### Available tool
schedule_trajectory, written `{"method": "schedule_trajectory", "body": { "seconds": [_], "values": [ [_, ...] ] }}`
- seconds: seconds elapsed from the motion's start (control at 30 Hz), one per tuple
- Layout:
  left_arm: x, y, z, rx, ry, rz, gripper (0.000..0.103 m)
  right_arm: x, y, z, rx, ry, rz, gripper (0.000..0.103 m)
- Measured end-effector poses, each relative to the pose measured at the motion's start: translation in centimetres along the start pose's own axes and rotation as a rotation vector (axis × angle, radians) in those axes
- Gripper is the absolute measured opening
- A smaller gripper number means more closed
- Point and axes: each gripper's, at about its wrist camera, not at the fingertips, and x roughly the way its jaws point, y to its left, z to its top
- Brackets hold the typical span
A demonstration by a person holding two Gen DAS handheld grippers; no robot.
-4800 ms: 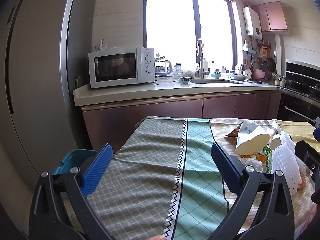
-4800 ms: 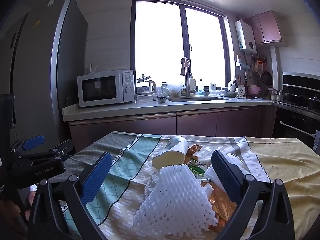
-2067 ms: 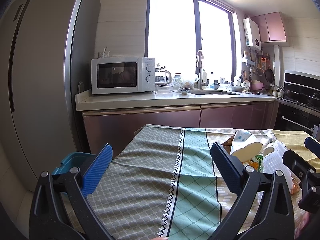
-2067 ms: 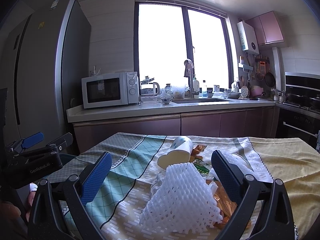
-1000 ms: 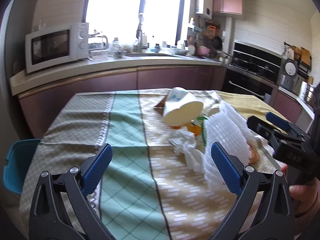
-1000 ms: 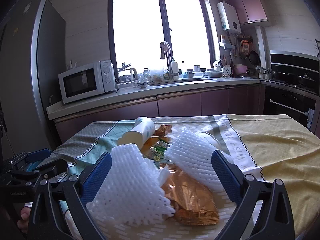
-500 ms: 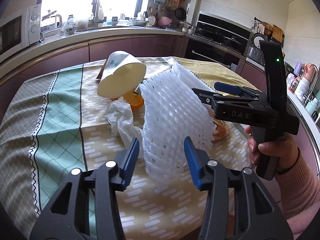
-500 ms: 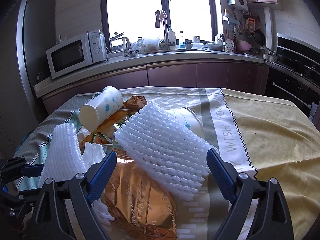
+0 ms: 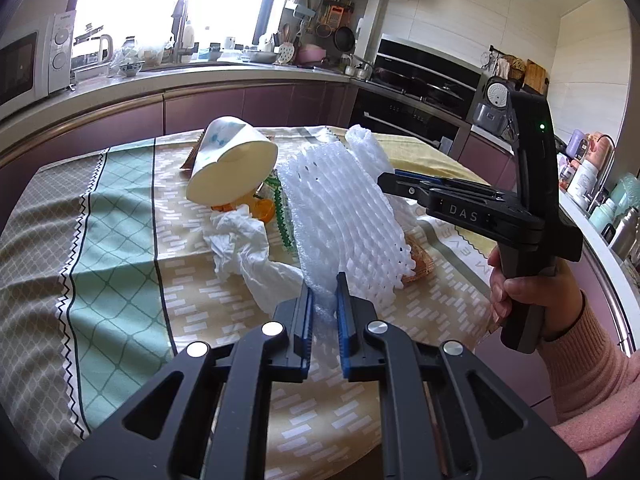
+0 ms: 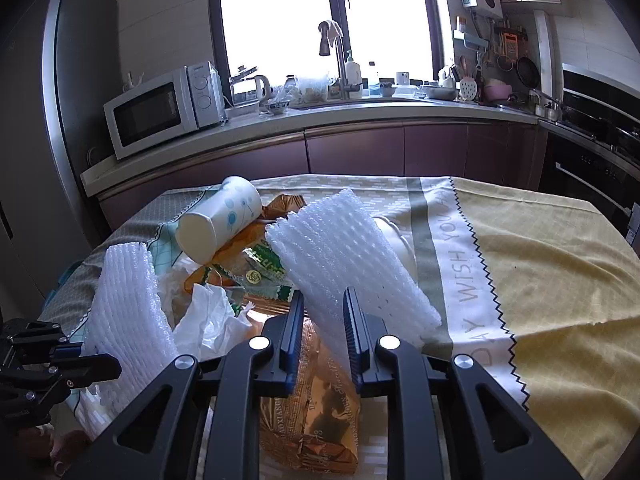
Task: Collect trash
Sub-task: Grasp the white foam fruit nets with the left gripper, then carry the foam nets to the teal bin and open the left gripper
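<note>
Foam net sleeves (image 9: pixel 344 216), white, perforated, crumpled

Left gripper (image 9: pixel 322 304): angled downward, jaws closing on foam netting. Right gripper (image 10: pixel 322 312): angled downward, jaws closing on foam netting, hand (image 9: pixel 528 292) gripping handle.

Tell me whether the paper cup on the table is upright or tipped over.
Tipped over. The paper cup lies on its side atop the trash pile, its round end facing the right wrist camera, leaning on an orange wrapper. Whether it holds anything cannot be told.
</note>
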Motion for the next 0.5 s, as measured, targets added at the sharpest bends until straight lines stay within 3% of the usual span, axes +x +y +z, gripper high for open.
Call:
{"method": "schedule_trajectory", "body": {
  "seconds": [0.27, 0.5],
  "values": [
    [-6.2, 1.8, 0.7, -0.042, -0.118, -0.026, 0.011, -4.7, 3.3, 2.5, -0.061, -0.117, 0.079, 0.015],
    [-10.3, 5.9, 1.0, -0.118, -0.183, 0.020, 0.011, -5.5, 7.8, 3.5, -0.117, -0.143, 0.209, 0.014]
  ]
}}
